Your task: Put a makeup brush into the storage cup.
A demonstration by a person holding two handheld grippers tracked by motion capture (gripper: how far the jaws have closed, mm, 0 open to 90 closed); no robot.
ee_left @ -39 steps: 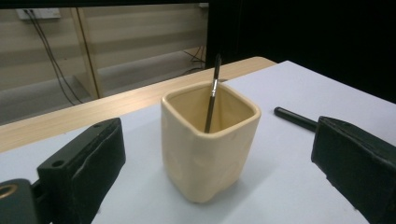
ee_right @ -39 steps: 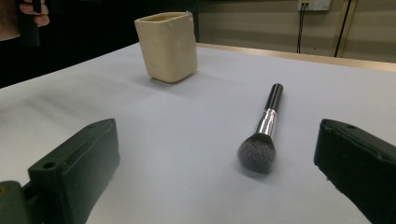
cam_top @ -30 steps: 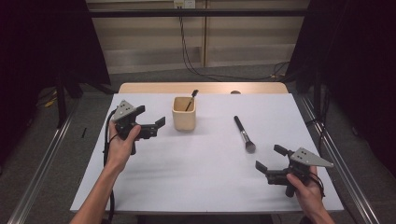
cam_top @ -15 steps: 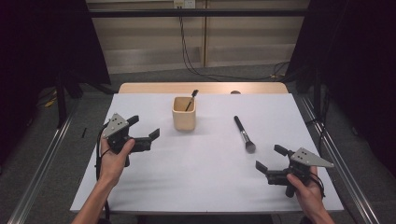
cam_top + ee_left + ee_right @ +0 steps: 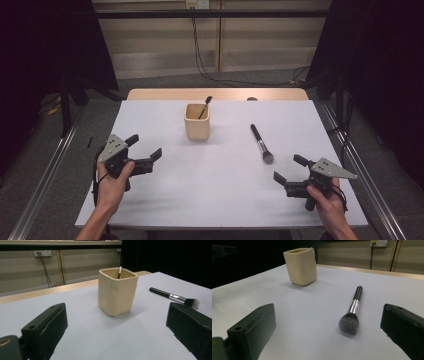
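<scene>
— Two grippers sit low at the near edge of the table: the left gripper (image 5: 145, 150) and the right gripper (image 5: 289, 168), each in a hand, each with its jaws spread wide and nothing between them.

— What do their own cameras add?

— Texture, mostly. In the right gripper view the makeup brush (image 5: 353, 308) lies flat just ahead of the open jaws, soft dark bristles nearest, then a shiny metal ferrule, then a glossy black handle pointing away. From above, the brush (image 5: 261, 142) is only a thin dark stick with a grey tip, lying apart from the right gripper.

— And the left one?

— The left gripper view looks along blocky matte black jaws, set far apart, at the cream cup (image 5: 117, 291). Its walls are squarish with rounded corners and slightly uneven, like moulded clay or rubber. A slim second brush (image 5: 119, 272) pokes up from inside it.

— Does the high view show that?

— Yes, the thin brush (image 5: 204, 106) leans against the cup's rim (image 5: 197, 121), which stands mid-table, beyond both grippers. That view also shows the smooth white table cover (image 5: 215, 190) and, farthest, a strip of bare wood (image 5: 165, 94) at the back edge.
</scene>
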